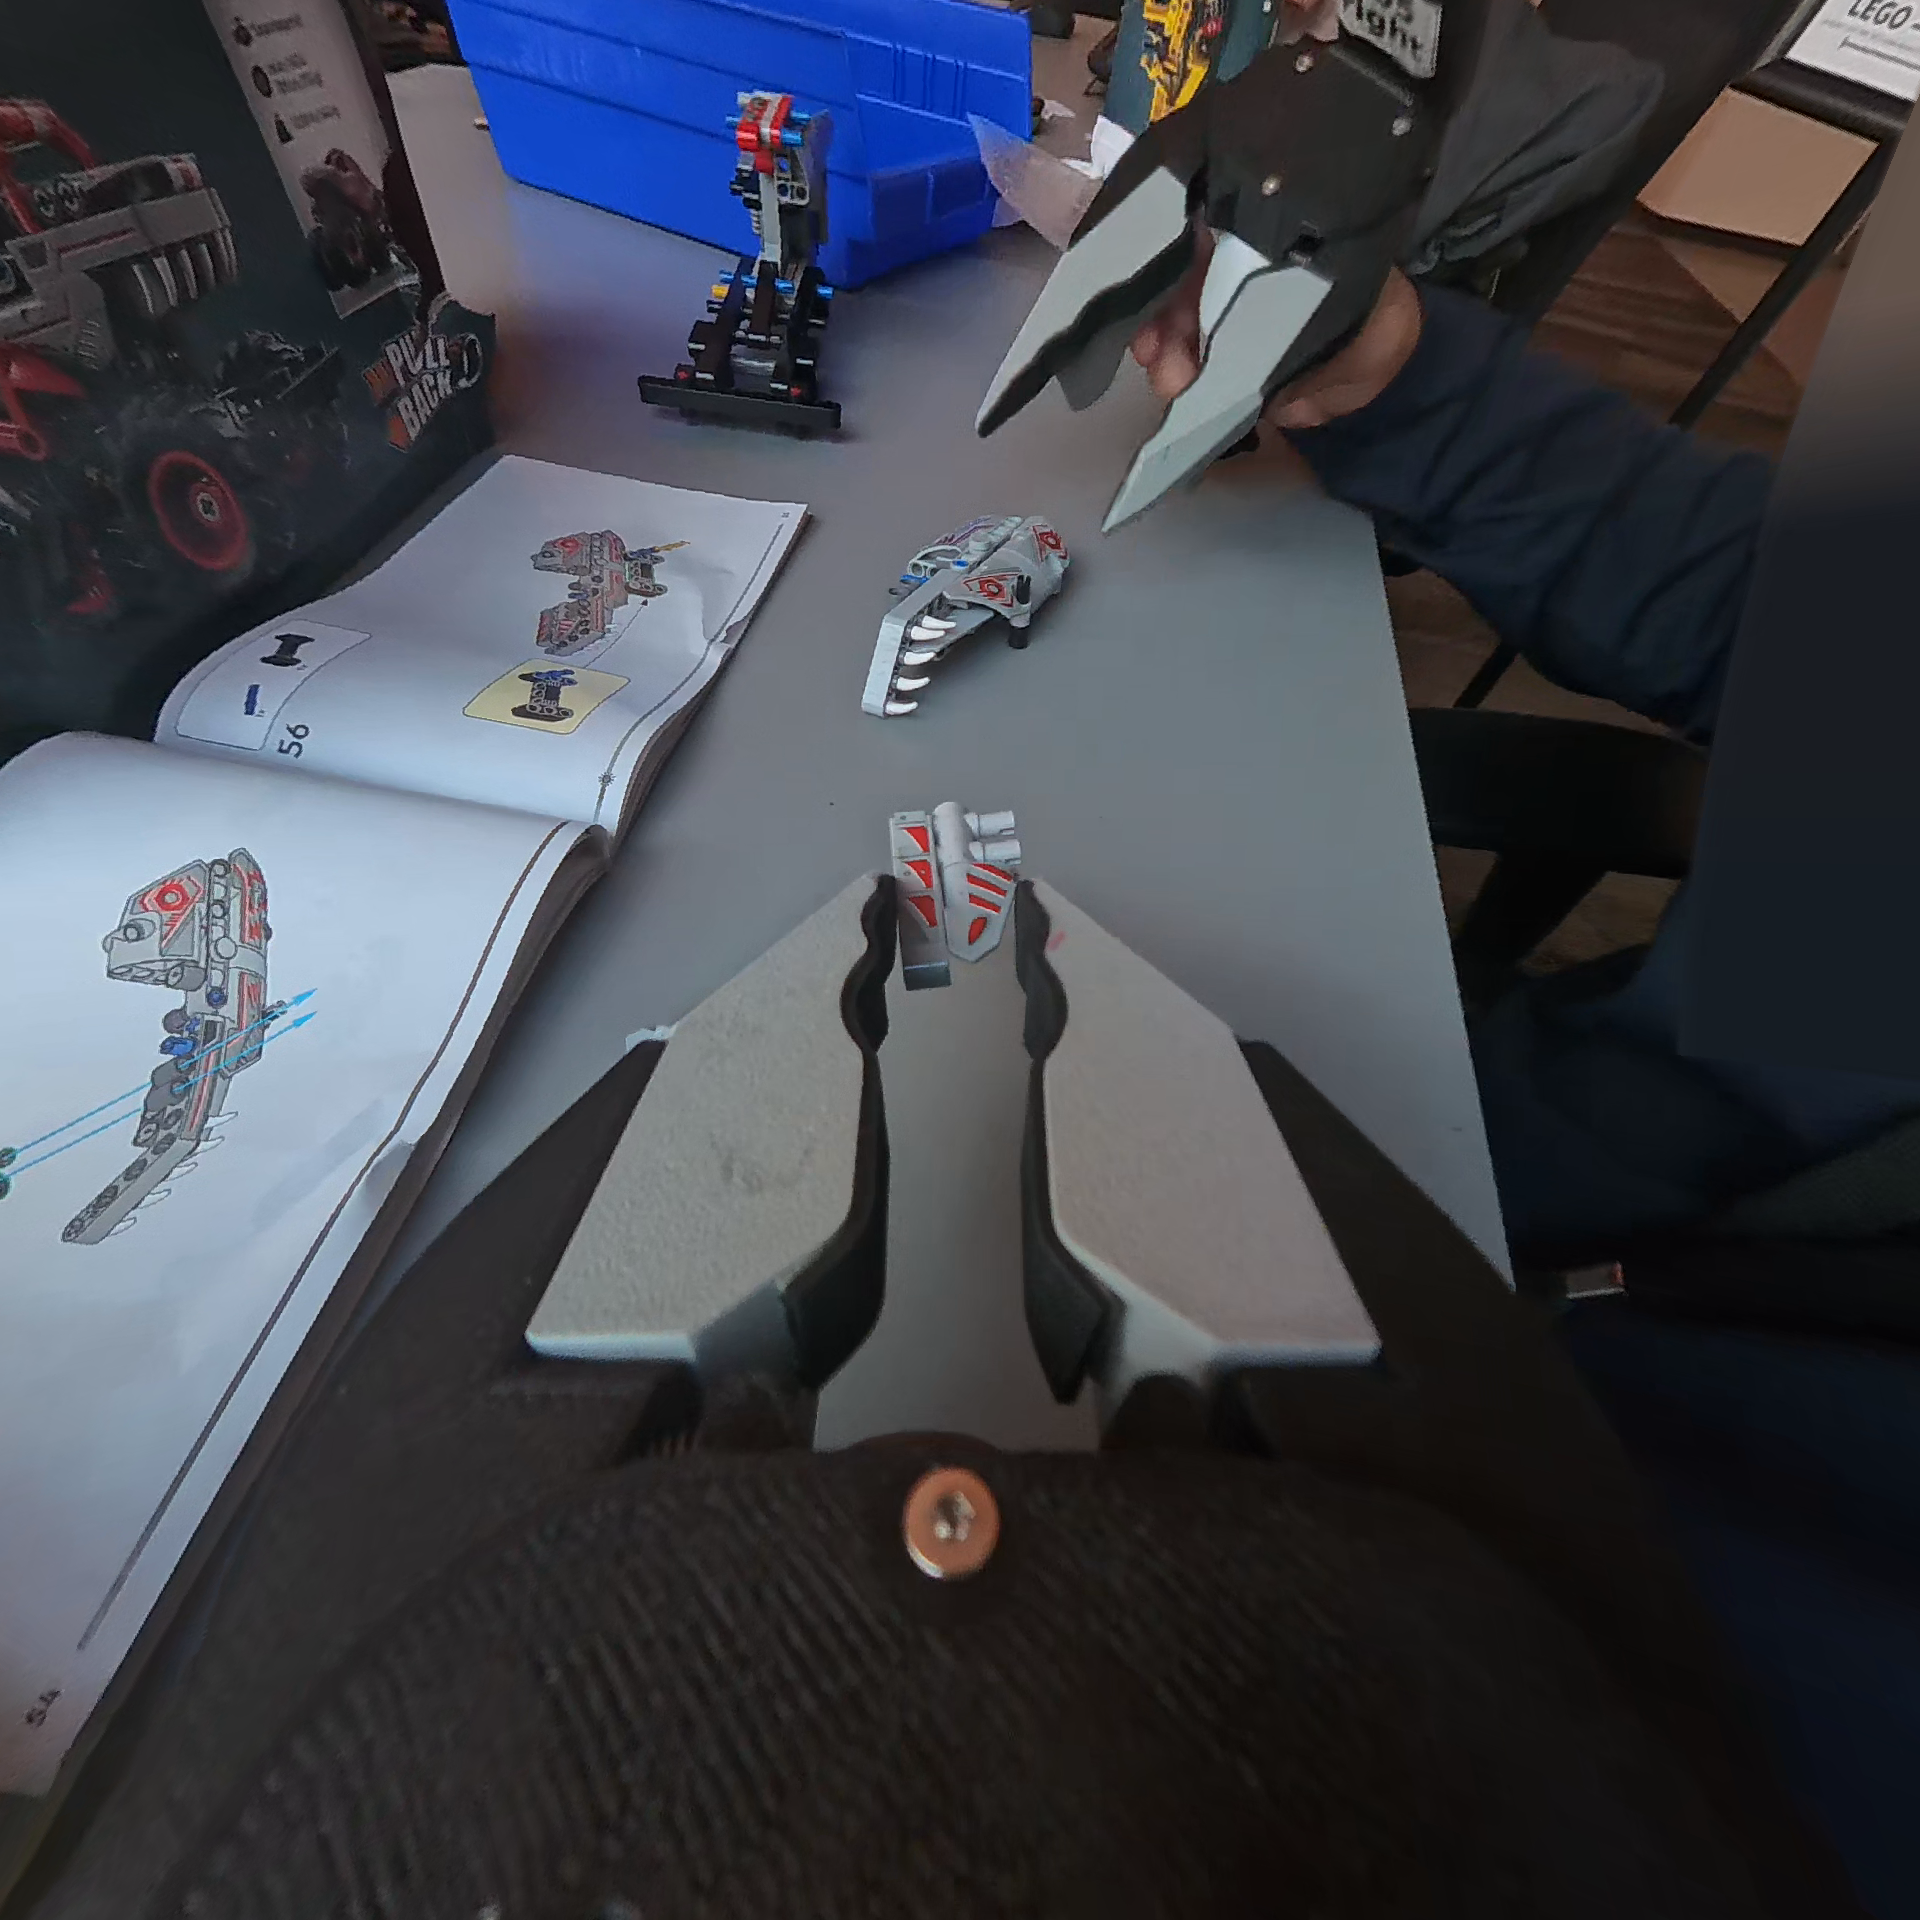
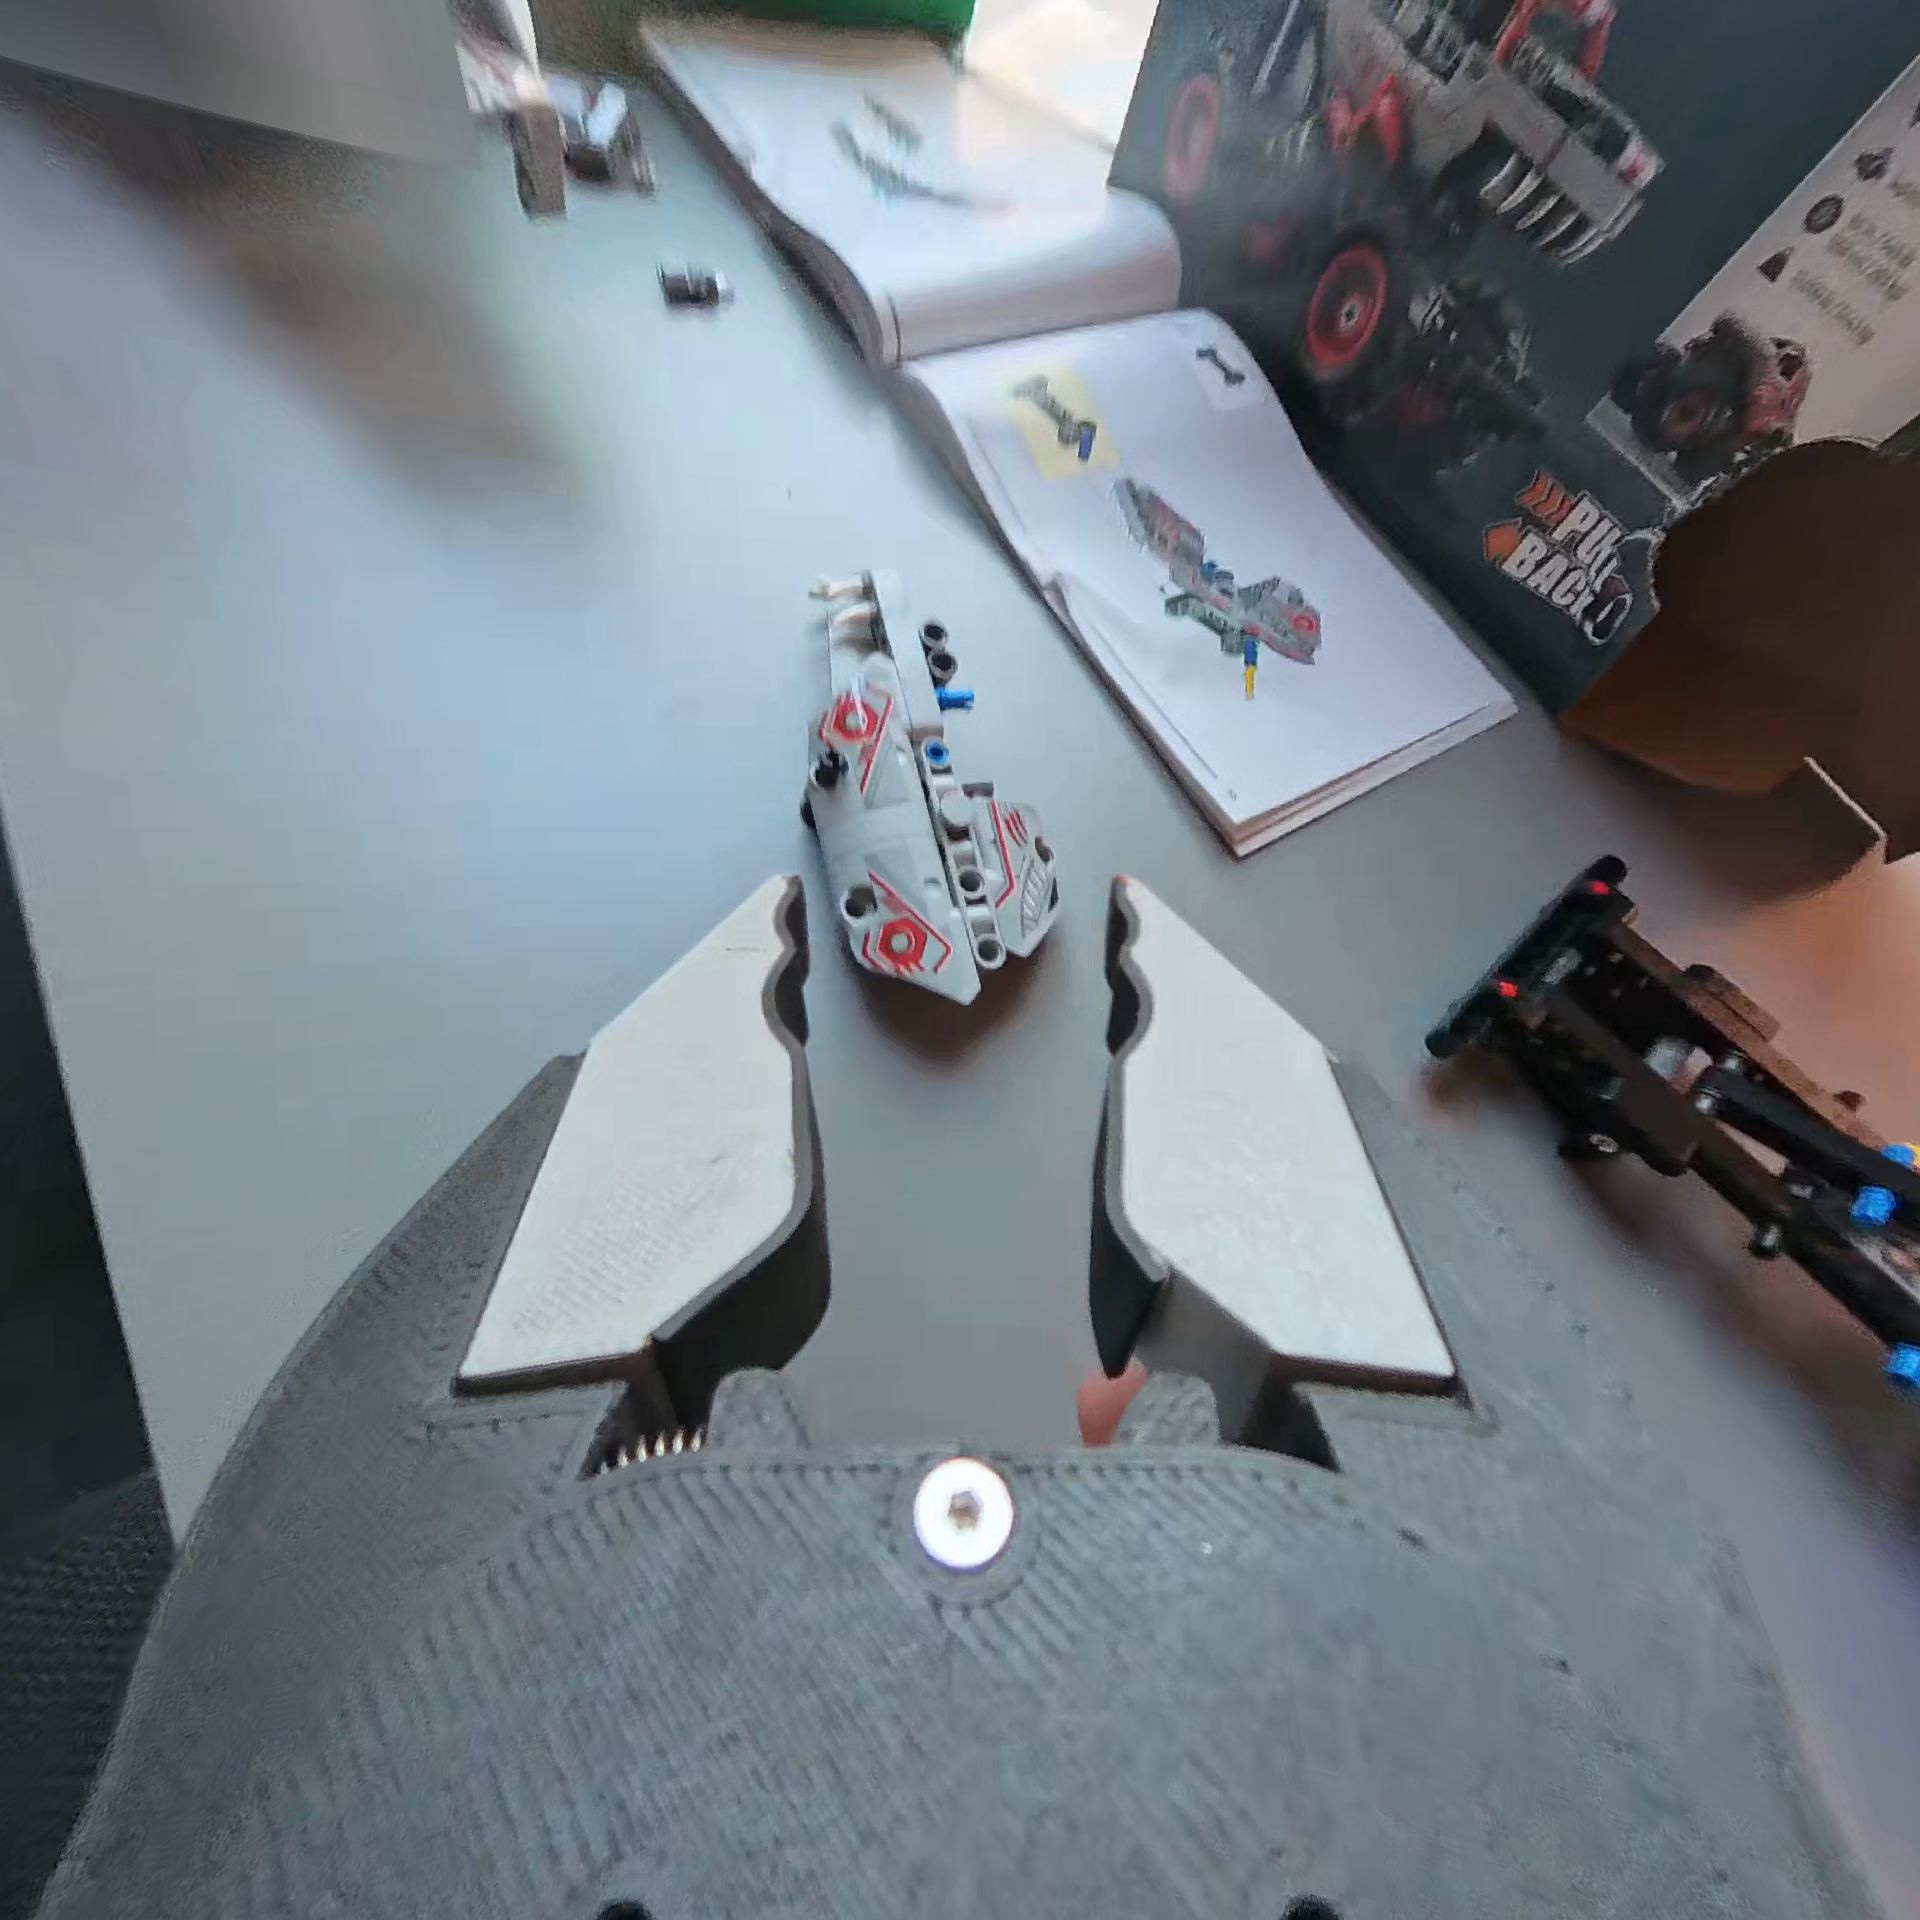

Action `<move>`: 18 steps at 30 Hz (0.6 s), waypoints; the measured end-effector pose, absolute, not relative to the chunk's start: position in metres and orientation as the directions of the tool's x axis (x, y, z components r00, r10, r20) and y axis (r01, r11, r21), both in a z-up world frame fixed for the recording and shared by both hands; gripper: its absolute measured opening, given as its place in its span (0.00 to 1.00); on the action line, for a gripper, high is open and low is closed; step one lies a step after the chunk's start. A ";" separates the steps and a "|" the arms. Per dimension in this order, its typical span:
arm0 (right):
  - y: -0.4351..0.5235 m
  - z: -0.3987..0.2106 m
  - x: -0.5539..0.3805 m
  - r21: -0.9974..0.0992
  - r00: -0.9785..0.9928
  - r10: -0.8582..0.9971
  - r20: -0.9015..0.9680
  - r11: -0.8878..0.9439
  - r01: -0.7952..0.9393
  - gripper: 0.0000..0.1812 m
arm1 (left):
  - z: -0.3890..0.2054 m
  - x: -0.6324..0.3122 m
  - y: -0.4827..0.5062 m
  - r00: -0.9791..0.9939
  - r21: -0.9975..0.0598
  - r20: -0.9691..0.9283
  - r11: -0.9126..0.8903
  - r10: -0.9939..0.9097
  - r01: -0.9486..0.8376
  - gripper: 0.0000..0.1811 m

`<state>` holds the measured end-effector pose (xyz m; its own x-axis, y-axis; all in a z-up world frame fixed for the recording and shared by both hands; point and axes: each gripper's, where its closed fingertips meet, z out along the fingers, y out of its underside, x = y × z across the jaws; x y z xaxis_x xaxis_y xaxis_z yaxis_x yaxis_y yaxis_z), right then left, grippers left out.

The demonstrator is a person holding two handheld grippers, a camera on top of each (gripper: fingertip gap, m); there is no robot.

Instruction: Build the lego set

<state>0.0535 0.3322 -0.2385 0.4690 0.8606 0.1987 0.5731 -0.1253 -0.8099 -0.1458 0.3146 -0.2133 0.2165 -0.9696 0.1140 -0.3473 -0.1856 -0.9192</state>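
My left gripper [image 1: 954,896] is shut on a small grey and red lego panel piece [image 1: 954,883], held just above the grey table [image 1: 1195,831]. A longer grey and red toothed side assembly [image 1: 961,608] lies on the table farther off; it also shows in the right wrist view [image 2: 920,805]. My right gripper [image 2: 951,930] is open and empty, its fingertips on either side of the near end of that assembly. It also shows in the left wrist view [image 1: 1122,416], above the table. A black chassis [image 1: 764,281] with blue pins stands behind; it also shows in the right wrist view [image 2: 1683,1101].
An open instruction booklet [image 1: 364,790] lies at the left, also in the right wrist view [image 2: 1226,561]. The dark set box [image 1: 187,312] stands behind it. A blue bin [image 1: 727,114] sits at the back. A small dark piece [image 2: 691,283] lies far off. The table edge runs at the right. Across from one pair of fingers to the other is roughly 20 centimetres.
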 end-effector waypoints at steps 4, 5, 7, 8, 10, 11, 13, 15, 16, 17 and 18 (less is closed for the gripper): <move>0.330 -0.249 0.054 -0.759 0.429 0.869 0.247 -0.102 0.643 0.35 | -0.214 -0.146 0.313 0.211 -0.920 0.096 -0.168 -0.973 -0.355 0.11; 0.333 -0.251 0.053 -0.752 0.434 0.864 0.254 -0.105 0.650 0.35 | -0.214 -0.146 0.312 0.210 -0.919 0.093 -0.165 -0.973 -0.357 0.11; 0.337 -0.253 0.051 -0.752 0.437 0.865 0.248 -0.113 0.649 0.35 | -0.214 -0.146 0.312 0.210 -0.919 0.088 -0.160 -0.974 -0.360 0.11; 0.338 -0.255 0.049 -0.750 0.432 0.869 0.241 -0.116 0.652 0.35 | -0.214 -0.147 0.312 0.212 -0.918 0.085 -0.159 -0.973 -0.363 0.11; 0.340 -0.259 0.047 -0.744 0.420 0.876 0.238 -0.113 0.659 0.34 | -0.215 -0.148 0.313 0.216 -0.918 0.083 -0.159 -0.973 -0.364 0.11; 0.340 -0.261 0.045 -0.741 0.413 0.880 0.234 -0.114 0.662 0.34 | -0.215 -0.149 0.313 0.218 -0.917 0.082 -0.159 -0.973 -0.365 0.11; 0.340 -0.265 0.041 -0.736 0.399 0.891 0.215 -0.121 0.666 0.34 | -0.215 -0.149 0.314 0.221 -0.917 0.083 -0.161 -0.972 -0.364 0.11; 0.341 -0.266 0.038 -0.736 0.385 0.901 0.201 -0.121 0.666 0.32 | -0.215 -0.149 0.314 0.220 -0.917 0.082 -0.160 -0.972 -0.364 0.11; 0.341 -0.266 0.036 -0.735 0.378 0.904 0.198 -0.118 0.667 0.32 | -0.215 -0.149 0.314 0.220 -0.917 0.081 -0.159 -0.972 -0.366 0.11; 0.341 -0.267 0.034 -0.735 0.370 0.909 0.193 -0.116 0.668 0.31 | -0.215 -0.149 0.314 0.219 -0.917 0.079 -0.157 -0.972 -0.367 0.11; 0.341 -0.267 0.033 -0.736 0.363 0.913 0.187 -0.114 0.668 0.30 | -0.215 -0.149 0.314 0.219 -0.916 0.077 -0.156 -0.973 -0.369 0.11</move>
